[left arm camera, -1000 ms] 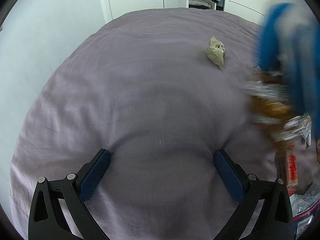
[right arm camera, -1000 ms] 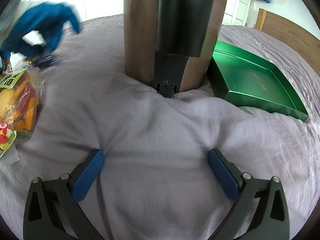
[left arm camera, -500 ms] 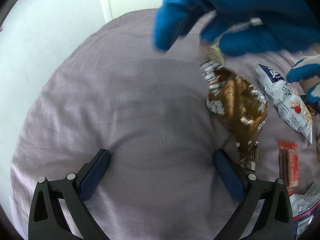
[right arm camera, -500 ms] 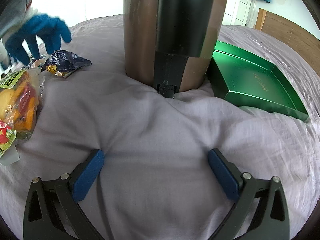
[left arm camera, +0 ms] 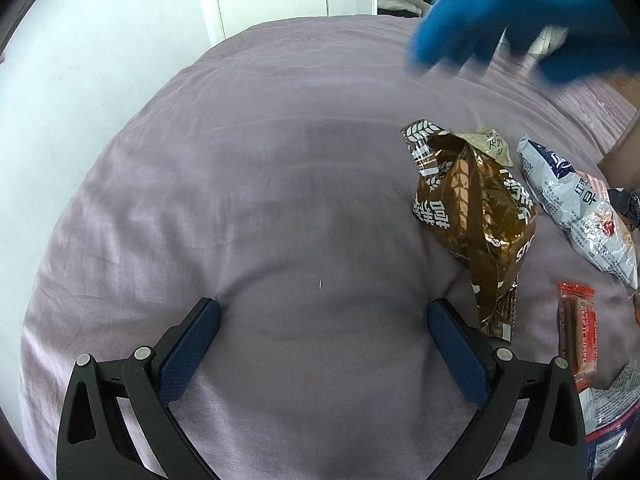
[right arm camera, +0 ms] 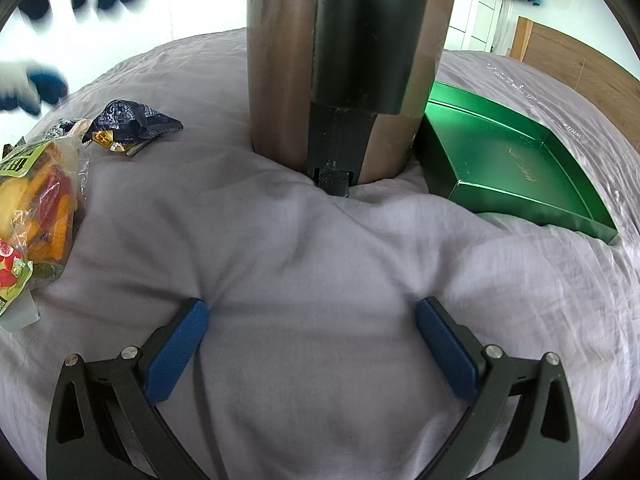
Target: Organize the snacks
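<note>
Left gripper [left arm camera: 323,322]: jaws spread wide, nothing between the pads, resting low on the purple bedcover [left arm camera: 248,184]. Right gripper [right arm camera: 312,324]: jaws likewise spread wide and empty, pads pressed into the same bedcover.

Outward from the left gripper, the snacks lie to its right side. The brown bag [left arm camera: 476,216] is nearest, its lower end just beside the right finger. A small beige packet [left arm camera: 490,145] lies behind it, touching or partly under it. A white pack [left arm camera: 576,212] lies beyond, and a red bar [left arm camera: 579,330] sits near the frame edge. A blurred blue glove [left arm camera: 512,20] hovers above the far bed; what it does cannot be determined.

Outward from the right gripper, a tall brown cylinder [right arm camera: 344,60] stands directly ahead, sunk into the cover. The green tray [right arm camera: 516,164] sits just to its right, touching or nearly touching it; its visible interior is empty. To the left lie a yellow fruit bag [right arm camera: 36,216] and a dark blue wrapper [right arm camera: 132,124], close together.

Step in hand, as judged: the start of sorting. No snack is in the tray and neither tool grips anything.

Next move, as judged:
1. Swing the left gripper toward the brown bag.
2. Straddle a firm fold, not the loose crinkled end.
3. Close gently; foil slips and the soft cover gives under pressure.
4. Carry it to the tray, presumably the collection point.
</note>
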The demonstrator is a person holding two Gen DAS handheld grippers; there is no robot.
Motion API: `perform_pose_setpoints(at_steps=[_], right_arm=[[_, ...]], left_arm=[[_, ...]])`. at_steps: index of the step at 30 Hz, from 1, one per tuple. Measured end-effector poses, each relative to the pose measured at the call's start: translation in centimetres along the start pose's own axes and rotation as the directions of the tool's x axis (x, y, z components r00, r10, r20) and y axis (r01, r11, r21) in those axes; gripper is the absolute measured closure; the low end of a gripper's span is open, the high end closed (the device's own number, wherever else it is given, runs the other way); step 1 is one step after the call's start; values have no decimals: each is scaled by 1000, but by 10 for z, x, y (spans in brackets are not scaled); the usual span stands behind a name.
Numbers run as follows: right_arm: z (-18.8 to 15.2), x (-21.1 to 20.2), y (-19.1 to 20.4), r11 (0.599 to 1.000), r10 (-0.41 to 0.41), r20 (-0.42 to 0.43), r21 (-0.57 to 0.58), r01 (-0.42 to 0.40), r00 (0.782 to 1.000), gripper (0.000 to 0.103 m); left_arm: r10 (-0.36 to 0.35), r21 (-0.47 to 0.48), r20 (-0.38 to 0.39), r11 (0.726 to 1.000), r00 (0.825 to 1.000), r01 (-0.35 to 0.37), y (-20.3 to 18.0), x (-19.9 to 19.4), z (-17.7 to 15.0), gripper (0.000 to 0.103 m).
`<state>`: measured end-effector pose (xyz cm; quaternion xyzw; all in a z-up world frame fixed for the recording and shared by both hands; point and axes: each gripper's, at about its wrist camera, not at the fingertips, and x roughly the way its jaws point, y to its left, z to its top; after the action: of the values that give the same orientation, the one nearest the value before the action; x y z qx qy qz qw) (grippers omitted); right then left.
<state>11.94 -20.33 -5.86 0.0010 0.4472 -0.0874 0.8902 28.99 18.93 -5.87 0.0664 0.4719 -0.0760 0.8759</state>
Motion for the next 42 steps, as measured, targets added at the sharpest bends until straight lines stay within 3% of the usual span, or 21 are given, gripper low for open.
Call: perform_pose_setpoints(at_steps=[31,42], right_arm=[[1,2,0,1000,-2,-2,-1,2,1000,0],[-2,2,-2,1000,6,20,15,-6,1000,0]], left_arm=[[8,4,4,1000,1000,-8,-1,0,3,1],[-28,-23,6,999,1000,28,9,6,-5,1]])
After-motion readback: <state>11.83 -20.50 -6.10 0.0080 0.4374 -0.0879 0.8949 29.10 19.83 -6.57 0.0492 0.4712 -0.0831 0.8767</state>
